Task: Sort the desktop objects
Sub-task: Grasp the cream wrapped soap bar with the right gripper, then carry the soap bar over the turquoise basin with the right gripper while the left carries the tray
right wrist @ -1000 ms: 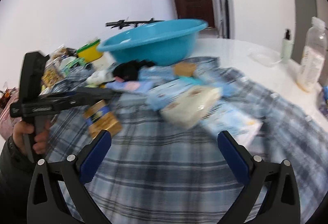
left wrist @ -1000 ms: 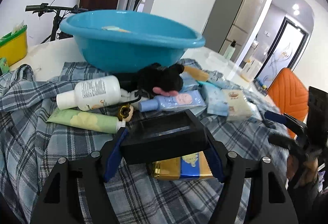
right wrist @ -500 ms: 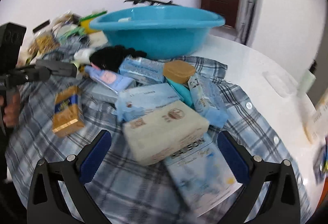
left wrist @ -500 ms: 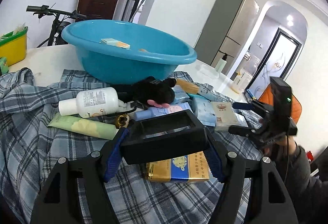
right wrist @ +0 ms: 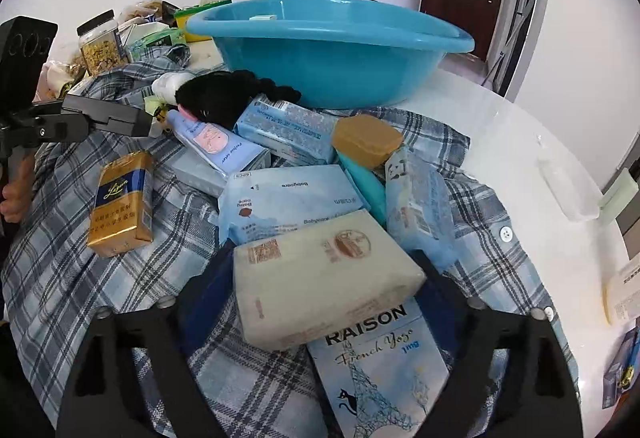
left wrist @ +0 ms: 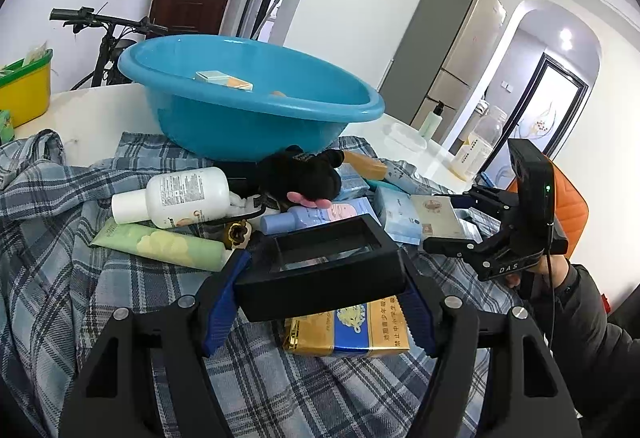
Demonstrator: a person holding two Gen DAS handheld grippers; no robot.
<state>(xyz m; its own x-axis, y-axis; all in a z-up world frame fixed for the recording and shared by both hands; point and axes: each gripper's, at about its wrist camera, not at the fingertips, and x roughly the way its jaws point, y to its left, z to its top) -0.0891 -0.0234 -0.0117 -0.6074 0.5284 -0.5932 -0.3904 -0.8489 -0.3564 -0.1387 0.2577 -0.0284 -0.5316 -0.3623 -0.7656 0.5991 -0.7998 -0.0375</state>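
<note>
The beige pack [right wrist: 324, 278] sits right between the right tongs [right wrist: 320, 290], on top of the pile on the plaid shirt [right wrist: 100, 278] near the front of the surface. The jaws have just been closing in on it; the blue pads flank its two long sides, but whether they already press I cannot tell. It looks like a soft wrapped tissue pack: light, squashy, a little slick in its film. My read is that a hold across the middle of the long sides is best — squeeze the ends and it would likely buckle. It carries a round reddish emblem and a small code square; that print is too small to read.

Under it lies a pale blue packet [right wrist: 380, 366] marked "RAISON" and "French", with a tower and a black cat drawn on it. Behind it, a wipes pack [right wrist: 288, 201] reads "Babycare", upside down from here. Off to the left lies a gold box [right wrist: 122, 203] with a script word I cannot make out and Chinese characters.

Over to the left tongs [left wrist: 320, 274] — clamped on a black tray [left wrist: 324, 258], rigid and hollow, held by its two short ends above that gold box. Further back are a white bottle [left wrist: 180, 197], a green tube [left wrist: 160, 244], a black plush [left wrist: 300, 173], and the blue basin [left wrist: 248, 109] with a small box inside.
</note>
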